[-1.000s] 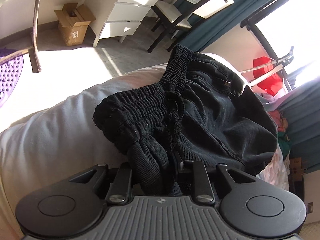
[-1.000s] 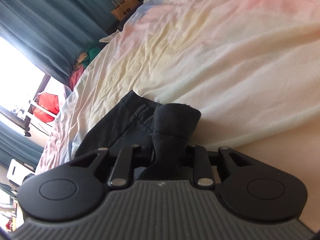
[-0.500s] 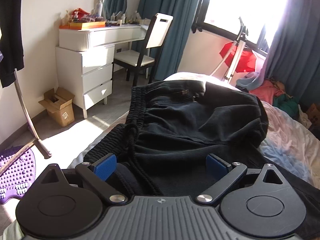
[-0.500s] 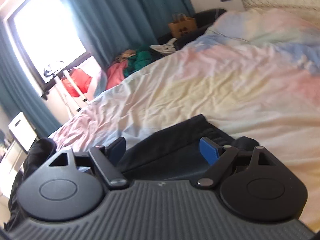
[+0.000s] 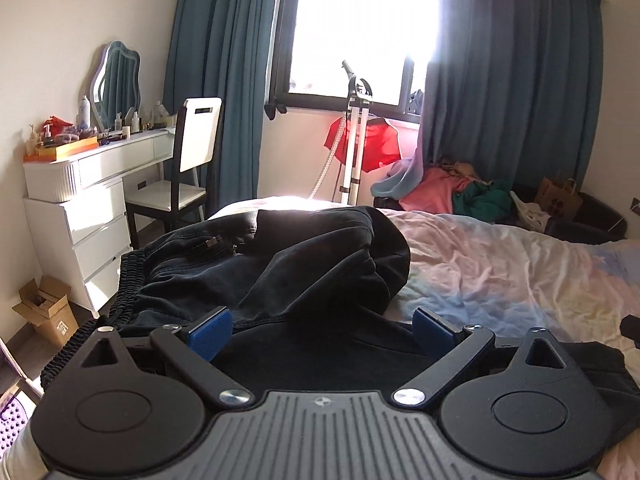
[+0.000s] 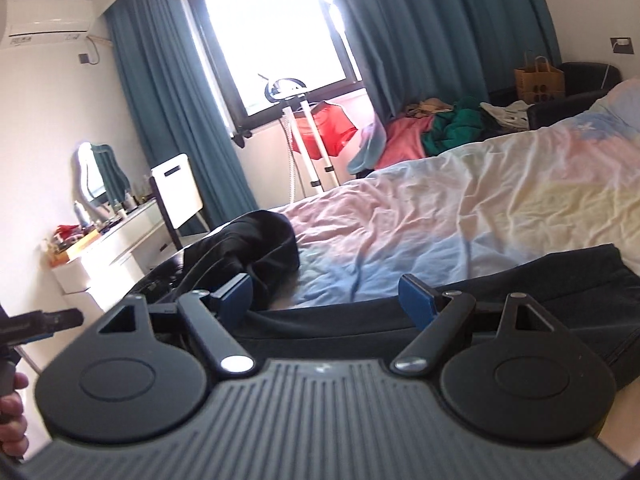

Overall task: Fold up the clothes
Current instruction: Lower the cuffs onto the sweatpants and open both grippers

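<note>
Leaving the trousers point(image 5: 304, 280) humped on the bed point(image 5: 500, 264) risks a crooked fold: you may pinch one layer only, and the bunched waistband end could slide off the edge. Both grippers, left point(image 5: 322, 328) and right point(image 6: 326, 296), stand released and empty; cloth lies just below and ahead of the fingers point(image 5: 210, 330), not between them.

One pair of black trousers point(image 5: 280, 280) lies on one bed point(image 5: 500, 264). Beside the bed stand one white chair point(image 5: 192, 160) and one white dresser point(image 5: 92, 200), with one wavy mirror point(image 5: 116, 80) on the dresser. One cardboard box point(image 5: 44, 312) sits beside the dresser.
</note>
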`<state>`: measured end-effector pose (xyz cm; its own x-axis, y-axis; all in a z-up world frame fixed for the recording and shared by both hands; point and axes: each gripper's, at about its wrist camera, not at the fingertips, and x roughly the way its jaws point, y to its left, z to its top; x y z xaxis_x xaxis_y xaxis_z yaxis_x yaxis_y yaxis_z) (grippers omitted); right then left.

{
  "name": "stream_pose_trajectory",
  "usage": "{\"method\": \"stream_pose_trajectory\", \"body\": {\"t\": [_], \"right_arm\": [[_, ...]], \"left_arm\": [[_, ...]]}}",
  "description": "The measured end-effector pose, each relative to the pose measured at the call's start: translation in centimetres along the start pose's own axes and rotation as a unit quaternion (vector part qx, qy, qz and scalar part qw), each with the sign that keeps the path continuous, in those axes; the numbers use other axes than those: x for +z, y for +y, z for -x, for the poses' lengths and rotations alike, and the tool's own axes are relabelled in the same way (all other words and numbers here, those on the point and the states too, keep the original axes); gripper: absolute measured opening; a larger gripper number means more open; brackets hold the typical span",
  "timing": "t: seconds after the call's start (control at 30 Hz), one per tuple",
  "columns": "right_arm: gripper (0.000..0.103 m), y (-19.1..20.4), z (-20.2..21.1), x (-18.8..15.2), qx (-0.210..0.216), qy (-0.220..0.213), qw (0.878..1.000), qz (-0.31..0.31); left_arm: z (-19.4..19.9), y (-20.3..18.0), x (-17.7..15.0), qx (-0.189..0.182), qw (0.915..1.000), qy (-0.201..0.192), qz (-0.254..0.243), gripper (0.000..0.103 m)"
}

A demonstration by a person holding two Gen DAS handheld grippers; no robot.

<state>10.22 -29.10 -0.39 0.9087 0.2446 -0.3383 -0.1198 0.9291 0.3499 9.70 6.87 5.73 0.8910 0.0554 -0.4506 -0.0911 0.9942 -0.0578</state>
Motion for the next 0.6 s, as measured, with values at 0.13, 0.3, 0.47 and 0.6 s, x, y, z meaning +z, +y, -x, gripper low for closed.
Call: {"method": "stream_pose_trajectory", "body": {"t": [0.13,0.3,0.47,0.6], "right_arm": [[0.083,1.5,-0.3,-3.3,0.003,0.012,1.000,0.023],[0.083,1.6,0.1,-4.2,-0.010,0.018,1.000,0.018],[0.083,0.9,0.2,-4.3,-0.036,0.014,0.999,-0.016],[0.083,-0.6,-1.1,-4.8,-0.061,0.019,0.997,-0.037]], "left_arm": [[-1.4,-0.7,-2.1,-0.011,0.9999,0.008,0.001,0.098],[-3.1,-1.6,-4.7,-0.024,0.9995,0.018,0.002,0.098],[-7.5,-2.5,-5.5,-0.035,0.9989,0.030,-0.006,0.098],[-15.4,-4.7,-4.6,-0.026,0.9979,0.056,-0.018,0.097]]}}
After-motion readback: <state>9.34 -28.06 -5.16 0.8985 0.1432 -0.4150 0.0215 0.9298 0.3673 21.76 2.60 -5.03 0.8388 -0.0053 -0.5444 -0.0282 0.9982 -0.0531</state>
